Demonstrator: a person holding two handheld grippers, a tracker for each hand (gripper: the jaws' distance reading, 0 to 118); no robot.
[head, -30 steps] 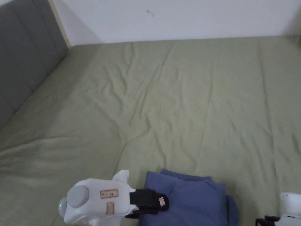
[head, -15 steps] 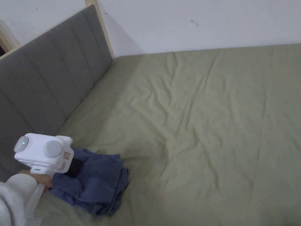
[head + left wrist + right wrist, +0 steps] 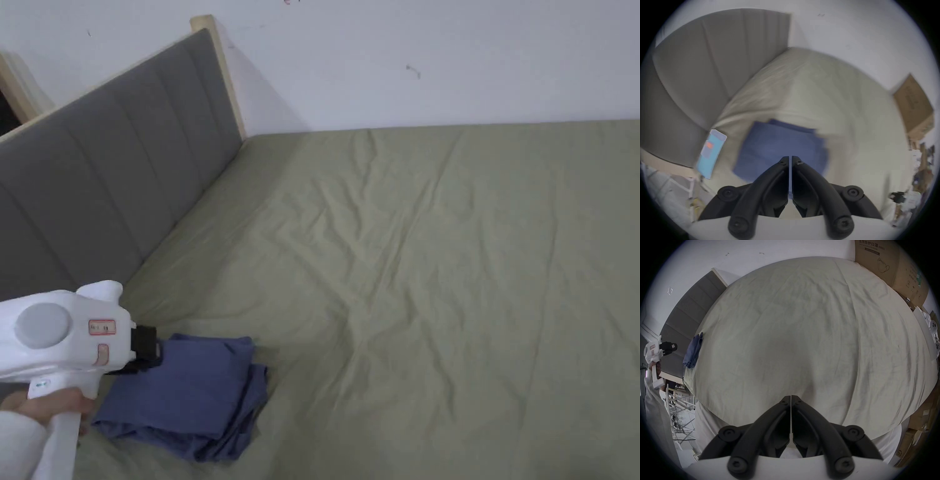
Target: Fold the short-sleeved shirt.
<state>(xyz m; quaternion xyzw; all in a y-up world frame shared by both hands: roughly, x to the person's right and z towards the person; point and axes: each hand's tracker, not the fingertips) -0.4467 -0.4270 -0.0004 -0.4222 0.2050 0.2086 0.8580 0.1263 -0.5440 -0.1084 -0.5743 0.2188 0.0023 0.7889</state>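
**Folded blue shirt near the headboard, both tongs closed and empty**

Blue shirt (image 3: pixel 184 394), folded into a stack, lying on the olive-green bed sheet (image 3: pixel 425 262) at the left near corner of the bed, close to the grey padded headboard (image 3: pixel 106 181). Top layer smooth and roughly square; lower layers peeking out unevenly along the right and near edges. Seen edge-on in the right gripper view (image 3: pixel 693 352), at the sheet's left border beside the headboard.

Left tongs (image 3: pixel 149 356), on a white housing gripped by a hand (image 3: pixel 47 403) at the lower left, hovering just beside the shirt's left far corner in the head view. Touching the cloth or not: cannot tell from there. In the left gripper view, left tongs (image 3: pixel 790 158) pressed together with only a thin slit between the jaws, nothing held, the shirt (image 3: pixel 778 146) spread beyond the tips. From the right gripper view, the same tool (image 3: pixel 667 348) clearly off the shirt, raised to its left in front of the headboard.

Right tongs (image 3: pixel 791 397) likewise closed to a hairline gap, empty, pointing over the bare, wrinkled middle of the sheet, well apart from the shirt.

Light-blue box (image 3: pixel 711 154) propped between the headboard and the bed's edge, left of the shirt. Brown cardboard box (image 3: pixel 893 270) against the wall at the bed's far right side. White wall (image 3: pixel 406 56) behind.
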